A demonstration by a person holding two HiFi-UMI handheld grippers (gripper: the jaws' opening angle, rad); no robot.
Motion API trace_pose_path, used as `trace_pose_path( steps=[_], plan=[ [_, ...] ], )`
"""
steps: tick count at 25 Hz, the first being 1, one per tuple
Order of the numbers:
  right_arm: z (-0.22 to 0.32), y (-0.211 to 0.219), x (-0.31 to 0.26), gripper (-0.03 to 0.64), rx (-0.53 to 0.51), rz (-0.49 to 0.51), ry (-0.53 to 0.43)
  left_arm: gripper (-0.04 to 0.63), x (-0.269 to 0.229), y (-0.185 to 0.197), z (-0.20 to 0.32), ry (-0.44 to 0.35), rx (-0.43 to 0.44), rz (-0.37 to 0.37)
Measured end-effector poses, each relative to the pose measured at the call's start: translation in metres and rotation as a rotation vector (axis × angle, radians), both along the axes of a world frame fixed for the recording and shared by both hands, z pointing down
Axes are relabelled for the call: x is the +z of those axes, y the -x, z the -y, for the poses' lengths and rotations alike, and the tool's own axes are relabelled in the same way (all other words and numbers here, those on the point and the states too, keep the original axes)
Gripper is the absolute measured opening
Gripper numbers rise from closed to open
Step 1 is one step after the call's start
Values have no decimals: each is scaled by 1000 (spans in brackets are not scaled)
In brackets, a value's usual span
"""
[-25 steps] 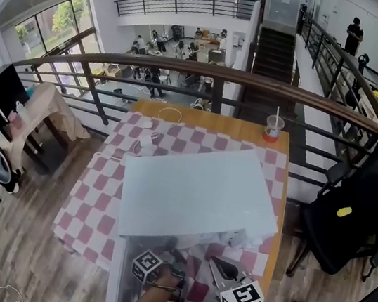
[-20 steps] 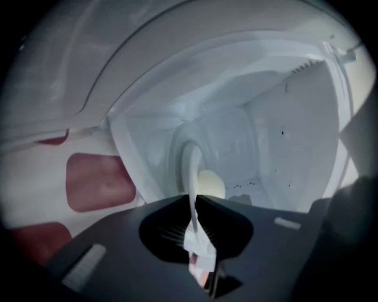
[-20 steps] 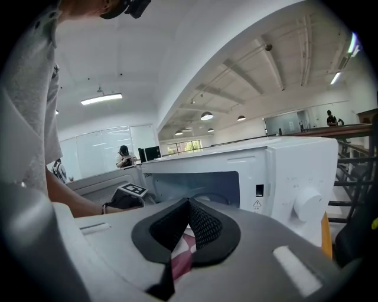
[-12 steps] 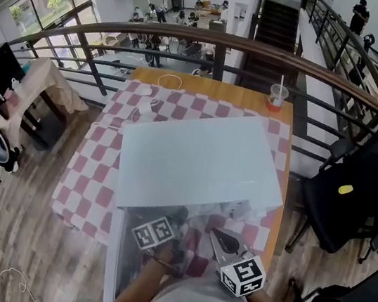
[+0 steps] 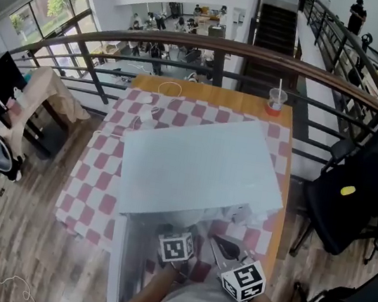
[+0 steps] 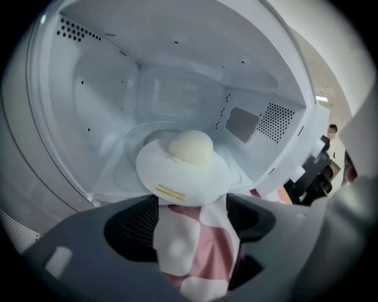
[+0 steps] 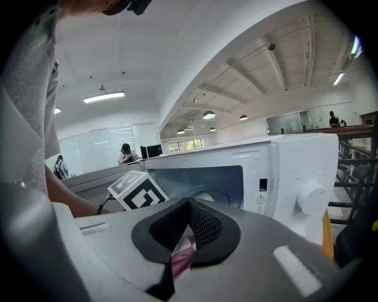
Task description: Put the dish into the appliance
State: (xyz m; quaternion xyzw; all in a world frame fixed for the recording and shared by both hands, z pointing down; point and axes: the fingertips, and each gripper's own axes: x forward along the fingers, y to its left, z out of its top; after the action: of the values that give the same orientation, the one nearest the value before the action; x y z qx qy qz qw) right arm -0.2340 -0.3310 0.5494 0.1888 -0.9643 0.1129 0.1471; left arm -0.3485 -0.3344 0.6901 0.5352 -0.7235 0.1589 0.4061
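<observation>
Left hand-held gripper (image 6: 192, 217) jaws just opening wide, off the dish (image 6: 183, 170) sitting at the microwave (image 6: 106, 76) front lip, right hand-held gripper (image 7: 189, 227) closed, empty — a careless pull-back could snag the rim, dragging it out.

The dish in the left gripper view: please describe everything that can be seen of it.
The dish is white, round and shallow, with a pale yellow lump on its middle and a small yellow label on its near rim. It rests inside the open appliance, near the front. The left tongs, just opened, stand apart before it, not gripping.
</observation>
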Motion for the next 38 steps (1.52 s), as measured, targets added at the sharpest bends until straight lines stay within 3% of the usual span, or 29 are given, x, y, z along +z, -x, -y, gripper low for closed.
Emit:
trace_pose_path(
  steps=[5,10,15,17,18,19,29,38],
  plan=[
    [-1,-5,0,-1,9,-3,-3,361,-12,13,-5,-30,-38,127],
    [3,-3,-2,-1,17,4,-15,350,-12,19,15,-36,-23,165],
    [0,-7,-1,0,21,2,-16,289,-14,29,34,-60,17,199],
    [-1,-11,-1,0,24,1,-16,188,-16,36,34,-52,-6,221],
    [-2,-12,-1,-1,25,1,-17,23,-19,39,33,-47,-20,239],
    [-3,-14,-2,0,26,1,-18,11,-21,39,32,-48,-27,250],
    [-35,-40,-4,0,-19,-10,-24,11,-48,7,-23,-159,-121,193],
    [-84,-91,-7,0,-62,-6,-58,11,-82,-62,-91,-270,-148,146]
  ],
)
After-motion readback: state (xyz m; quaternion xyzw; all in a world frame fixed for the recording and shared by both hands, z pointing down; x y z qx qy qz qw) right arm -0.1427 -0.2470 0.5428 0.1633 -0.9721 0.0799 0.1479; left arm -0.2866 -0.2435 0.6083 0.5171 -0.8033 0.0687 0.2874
